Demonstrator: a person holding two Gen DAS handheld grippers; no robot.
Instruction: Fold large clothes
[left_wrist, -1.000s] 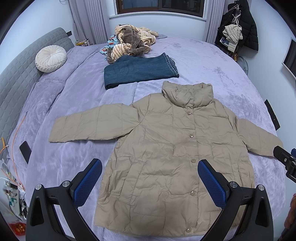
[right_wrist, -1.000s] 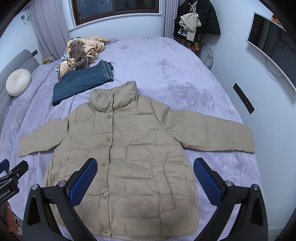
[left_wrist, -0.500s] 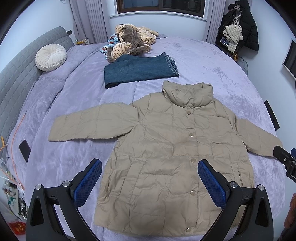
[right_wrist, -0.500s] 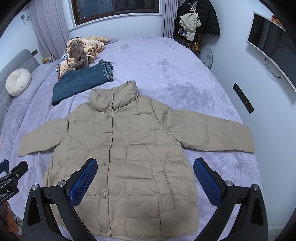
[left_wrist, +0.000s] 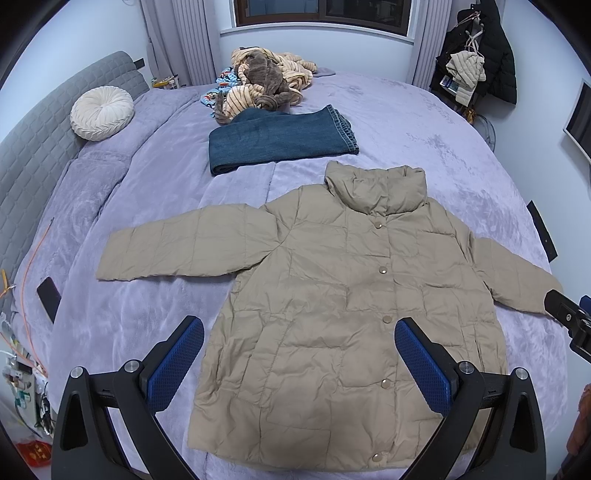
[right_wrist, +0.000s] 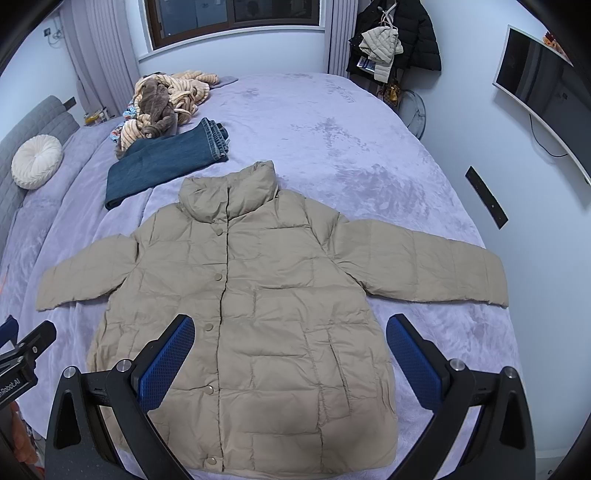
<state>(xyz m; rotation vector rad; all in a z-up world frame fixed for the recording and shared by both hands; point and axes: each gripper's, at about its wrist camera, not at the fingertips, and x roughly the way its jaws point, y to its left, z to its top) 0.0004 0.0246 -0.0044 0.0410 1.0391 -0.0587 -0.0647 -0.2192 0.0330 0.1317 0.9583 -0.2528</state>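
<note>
Left hand-held gripper (left_wrist: 299, 354) spread wide, blue pads (left_wrist: 423, 369) well apart, nothing between them — hovering above the lower hem of the jacket (left_wrist: 347, 314). Right hand-held gripper (right_wrist: 290, 356) likewise released, jaws wide, empty, over the same hem from the other side. Tip of the right one just visible at the far right edge of the left view; tip of the left one at the lower left edge of the right view.

Beige quilted jacket (right_wrist: 258, 314) laid flat on the bed (left_wrist: 406, 129), front up, snapped shut down the middle, collar pointing away toward the window. Both sleeves spread straight out to the sides, lying on the purple blanket. Hem at the near edge of the bed.

Beyond the collar, apart from it — folded jeans (left_wrist: 277, 142), dark blue denim, lying across the blanket. Behind the jeans, touching their far edge, a heap of striped and brown clothes (left_wrist: 266, 81).

Round white cushion (left_wrist: 101, 112) against the grey headboard (left_wrist: 44, 147), far left. Dark phone (left_wrist: 48, 298) on the blanket near the left edge.

Far wall: window (right_wrist: 236, 18) with curtains. Black coat (right_wrist: 406, 33) and a pale jacket hanging in the far right corner. Screen (right_wrist: 543, 88) mounted on the right wall.
</note>
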